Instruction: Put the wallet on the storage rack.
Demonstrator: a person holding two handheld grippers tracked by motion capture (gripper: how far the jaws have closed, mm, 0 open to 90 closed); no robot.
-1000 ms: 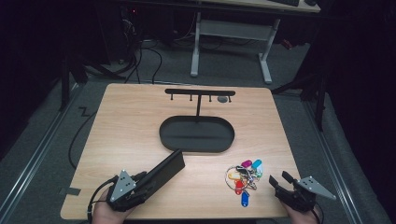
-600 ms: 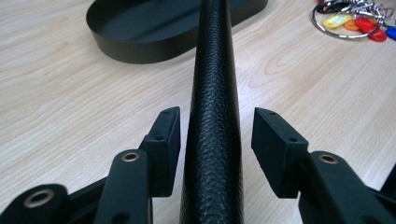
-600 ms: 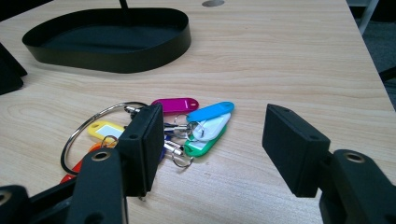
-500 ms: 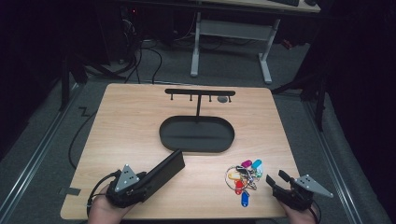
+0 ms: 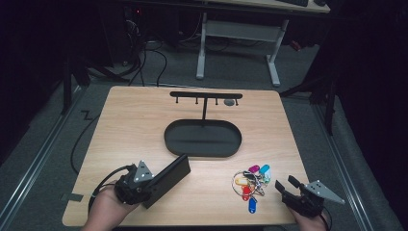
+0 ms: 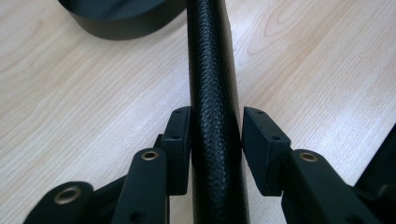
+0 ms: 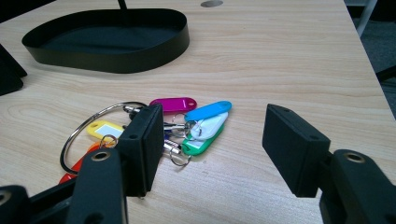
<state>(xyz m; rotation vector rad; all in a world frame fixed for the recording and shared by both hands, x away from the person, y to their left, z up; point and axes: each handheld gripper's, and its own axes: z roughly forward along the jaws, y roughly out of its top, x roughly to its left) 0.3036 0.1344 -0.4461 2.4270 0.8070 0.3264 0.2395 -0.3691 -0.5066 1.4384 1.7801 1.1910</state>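
Observation:
A long black textured case (image 5: pixel 172 173) (image 6: pixel 212 70) lies slanted at the table's front left. Its near end sits between the jaws of my left gripper (image 5: pixel 150 186) (image 6: pixel 215 135). The jaws have just been closing, and both pads now press its narrow sides. My right gripper (image 5: pixel 287 183) (image 7: pixel 212 140) stands open at the front right with nothing between its pads. A key ring with several coloured tags (image 5: pixel 250 182) (image 7: pixel 187 123) lies on the table just left of it, by its left pad.
A black oval tray (image 5: pixel 202 150) (image 7: pixel 116 58) sits mid-table. A thin post rises from it to a black bar with hooks (image 5: pixel 206 95). A small grey disc (image 5: pixel 229 102) lies near the far edge. Bare wood lies left and right of the tray.
My left gripper has risen a little and its jaws have drawn in on the black case, whose near end has lifted. The right gripper and the keys stayed put.

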